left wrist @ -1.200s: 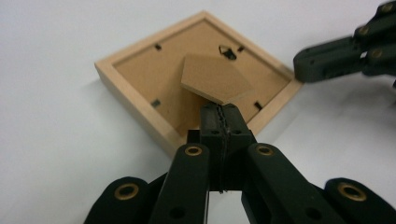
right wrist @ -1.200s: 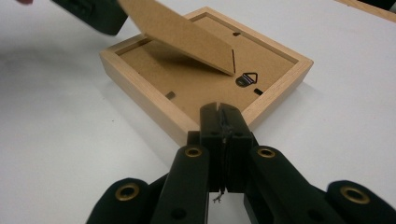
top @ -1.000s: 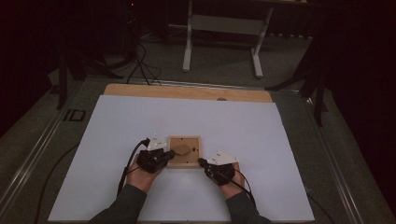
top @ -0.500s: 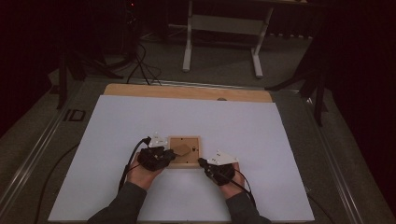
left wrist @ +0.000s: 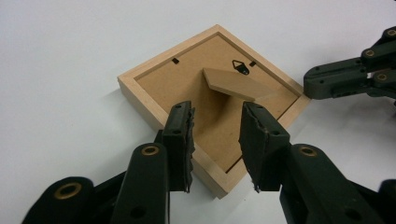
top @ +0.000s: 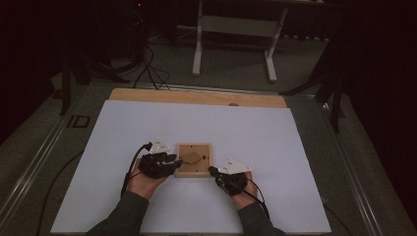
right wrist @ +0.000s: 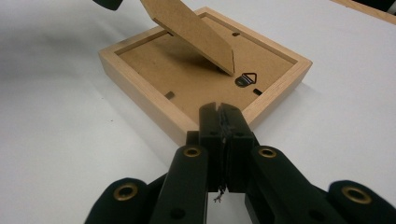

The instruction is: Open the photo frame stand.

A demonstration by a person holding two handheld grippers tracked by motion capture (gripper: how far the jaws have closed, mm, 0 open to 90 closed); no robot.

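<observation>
A light wooden picture frame (top: pixel 195 166) lies face down on the white sheet, its brown back (left wrist: pixel 187 88) up. Its easel stand (left wrist: pixel 231 84) is tilted up off the back. My left gripper (left wrist: pixel 216 113) hovers at the frame's left edge, open. Its jaws have just been opening, and nothing is between the pads. The stand's tip (right wrist: pixel 196 32) lies just beyond them. My right gripper (right wrist: pixel 219 109) is shut on nothing, its tips against the frame's rim (right wrist: pixel 261 107) by the small metal hanger (right wrist: pixel 245 79). In the high view the left gripper (top: pixel 173 161) and right gripper (top: pixel 212 170) flank the frame.
The white sheet (top: pixel 275 142) covers a wooden table (top: pixel 196 97) whose far edge shows. Cables trail back from both grippers along the forearms. A white metal stand (top: pixel 233 37) is on the floor beyond the table.
The left gripper's jaws have parted and its tips have drawn back a little to the left from the frame's middle. The right gripper has stayed put.
</observation>
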